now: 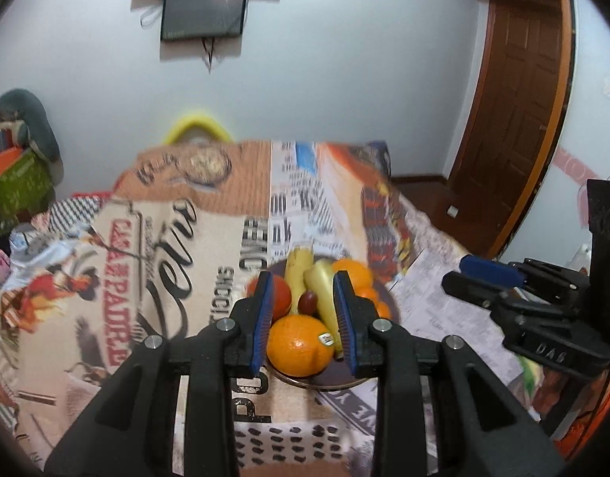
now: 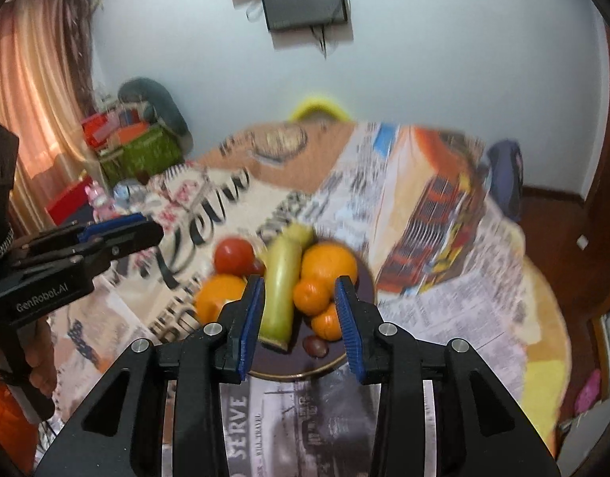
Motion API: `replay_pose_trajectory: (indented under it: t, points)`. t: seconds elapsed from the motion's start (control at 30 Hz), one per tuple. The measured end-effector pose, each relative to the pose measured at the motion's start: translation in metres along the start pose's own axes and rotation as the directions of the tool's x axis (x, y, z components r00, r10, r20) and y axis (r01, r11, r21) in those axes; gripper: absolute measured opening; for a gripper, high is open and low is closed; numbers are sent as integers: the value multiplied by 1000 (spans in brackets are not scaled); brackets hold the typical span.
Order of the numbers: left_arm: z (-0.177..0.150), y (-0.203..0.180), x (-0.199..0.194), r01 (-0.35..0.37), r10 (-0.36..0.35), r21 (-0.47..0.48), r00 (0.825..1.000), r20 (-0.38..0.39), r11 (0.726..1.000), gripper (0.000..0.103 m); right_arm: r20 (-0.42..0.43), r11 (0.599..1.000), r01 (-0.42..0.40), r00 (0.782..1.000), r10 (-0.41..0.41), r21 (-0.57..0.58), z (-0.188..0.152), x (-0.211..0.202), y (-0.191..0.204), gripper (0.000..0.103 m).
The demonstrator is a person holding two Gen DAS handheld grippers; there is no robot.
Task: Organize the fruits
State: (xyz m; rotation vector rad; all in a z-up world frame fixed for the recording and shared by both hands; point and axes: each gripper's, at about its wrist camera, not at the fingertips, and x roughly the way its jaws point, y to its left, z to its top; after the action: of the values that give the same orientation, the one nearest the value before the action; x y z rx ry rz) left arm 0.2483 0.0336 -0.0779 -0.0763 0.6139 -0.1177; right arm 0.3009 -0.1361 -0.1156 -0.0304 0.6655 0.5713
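A dark plate point(image 1: 344, 382) on the printed tablecloth holds the fruit: a large stickered orange point(image 1: 299, 344), a red round fruit point(image 1: 280, 294), two pale bananas point(image 1: 297, 276), a small dark red fruit point(image 1: 308, 301) and more oranges point(image 1: 352, 272). My left gripper point(image 1: 305, 310) hovers above the plate, jaws slightly apart with nothing between the pads. In the right wrist view the plate point(image 2: 336, 361) shows a banana point(image 2: 281, 290), an orange point(image 2: 328, 263), mandarins point(image 2: 310, 296) and the red fruit point(image 2: 234, 255). My right gripper point(image 2: 301, 314) also hangs over it, empty and a little open.
The patterned tablecloth point(image 1: 165, 238) covers the table. A yellow chair back point(image 1: 197, 125) stands at the far edge. A green basket with clutter point(image 2: 142, 151) sits by the curtain on the left. A brown door point(image 1: 523, 99) is on the right, a wall screen point(image 1: 203, 12) above.
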Motion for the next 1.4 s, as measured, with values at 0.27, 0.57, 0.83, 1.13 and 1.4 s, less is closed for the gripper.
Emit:
replay_pose_trajectory:
  t: [0.27, 0.57, 0.83, 1.13, 1.4]
  points:
    - [17, -20, -101, 8, -11, 18, 979, 201, 1000, 32, 231, 999, 31, 973, -21, -41, 20, -99, 29, 34]
    - [11, -41, -180, -31, 17, 34, 933, 361, 999, 62, 414, 997, 55, 910, -28, -52, 17, -170, 59, 42]
    - [2, -51, -205, -87, 62, 37, 901, 429, 996, 95, 478, 995, 92, 876, -67, -29, 6, -183, 64, 76]
    - [-7, -49, -204, -103, 84, 20, 899, 431, 994, 102, 507, 988, 152, 853, -128, -5, -3, -189, 70, 103]
    - [-11, -46, -205, -102, 86, 14, 899, 430, 995, 102, 505, 986, 165, 852, -139, -7, -8, -190, 71, 103]
